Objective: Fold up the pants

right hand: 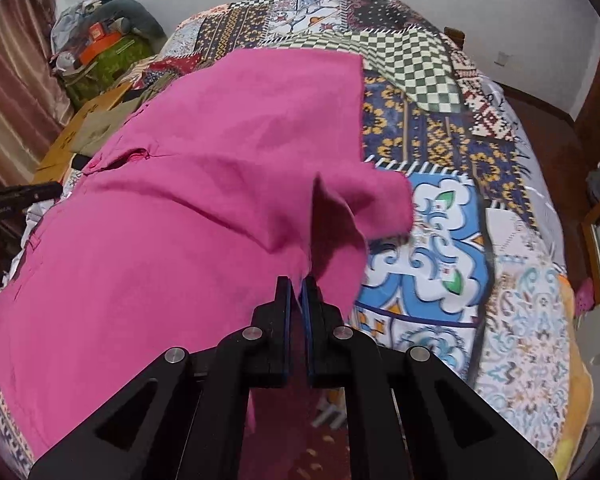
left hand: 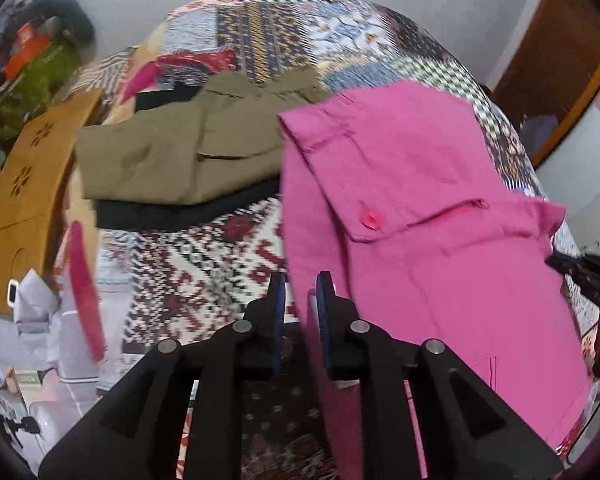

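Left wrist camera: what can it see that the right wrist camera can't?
Only the left wrist view shows the pink button on the pants and the full folded olive garment lying on a black one. Only the right wrist view shows the blue-and-white swirl patch of the quilt. Both show the pink pants on the patchwork quilt, pinched by the left gripper and right gripper.
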`<state>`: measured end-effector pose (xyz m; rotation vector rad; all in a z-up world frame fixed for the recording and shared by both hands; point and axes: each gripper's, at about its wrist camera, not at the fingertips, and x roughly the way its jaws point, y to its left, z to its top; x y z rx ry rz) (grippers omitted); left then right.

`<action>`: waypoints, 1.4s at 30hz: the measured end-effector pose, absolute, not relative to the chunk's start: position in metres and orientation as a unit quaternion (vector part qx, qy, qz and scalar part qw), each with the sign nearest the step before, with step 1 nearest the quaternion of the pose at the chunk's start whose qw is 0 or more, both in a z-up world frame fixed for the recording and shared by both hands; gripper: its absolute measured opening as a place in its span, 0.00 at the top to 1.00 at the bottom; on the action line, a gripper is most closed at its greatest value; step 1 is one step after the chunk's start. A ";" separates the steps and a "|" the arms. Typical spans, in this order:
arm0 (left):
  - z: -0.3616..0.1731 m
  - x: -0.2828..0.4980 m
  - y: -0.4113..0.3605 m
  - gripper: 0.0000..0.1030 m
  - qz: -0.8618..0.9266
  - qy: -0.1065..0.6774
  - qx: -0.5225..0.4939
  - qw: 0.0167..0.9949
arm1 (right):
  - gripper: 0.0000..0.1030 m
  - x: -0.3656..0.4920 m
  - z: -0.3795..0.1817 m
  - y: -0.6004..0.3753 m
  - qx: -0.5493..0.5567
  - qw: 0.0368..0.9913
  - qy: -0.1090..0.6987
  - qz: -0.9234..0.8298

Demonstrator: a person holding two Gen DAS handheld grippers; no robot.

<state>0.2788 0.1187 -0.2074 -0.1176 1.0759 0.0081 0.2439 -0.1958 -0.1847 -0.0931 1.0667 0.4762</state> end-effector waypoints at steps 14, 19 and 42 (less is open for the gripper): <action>-0.201 0.331 0.114 0.54 0.001 0.499 -0.087 0.862 | 0.71 0.267 -0.143 -0.215 -0.020 0.880 0.428 0.206; -0.212 0.351 0.101 0.47 -0.017 0.513 -0.087 0.854 | 0.55 0.294 -0.152 -0.221 0.006 0.884 0.428 0.186; -0.232 0.356 0.086 0.92 -0.020 0.508 -0.090 0.856 | 0.92 0.302 -0.212 -0.197 -0.030 0.852 0.478 0.210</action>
